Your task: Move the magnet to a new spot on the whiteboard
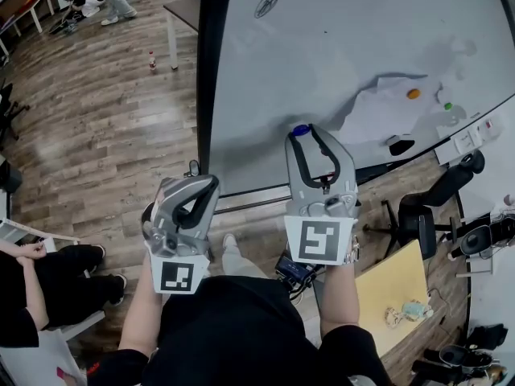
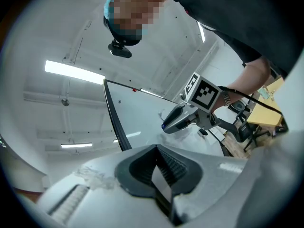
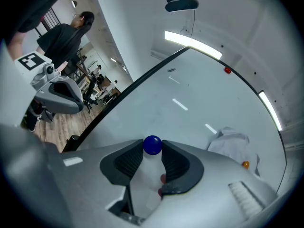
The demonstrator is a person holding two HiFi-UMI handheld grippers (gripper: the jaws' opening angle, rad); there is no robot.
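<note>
A small round blue magnet (image 1: 300,130) (image 3: 152,145) sits pinched between the fingertips of my right gripper (image 1: 303,133) (image 3: 152,148), which is shut on it. It is held low on the big whiteboard (image 1: 322,39) (image 3: 190,103), near its left black frame; whether it touches the surface I cannot tell. My left gripper (image 1: 211,182) (image 2: 155,147) hangs below and left of the board with its tips together and nothing between them. The left gripper view shows the right gripper (image 2: 166,125) out in front of the board (image 2: 137,113).
A crumpled white sheet (image 1: 386,103), an orange magnet (image 1: 413,93), a green magnet (image 1: 447,105) and a black eraser (image 1: 400,145) sit at the board's right. An office chair (image 1: 418,215) and a yellow table (image 1: 394,288) stand right; a seated person (image 1: 32,272) is at left.
</note>
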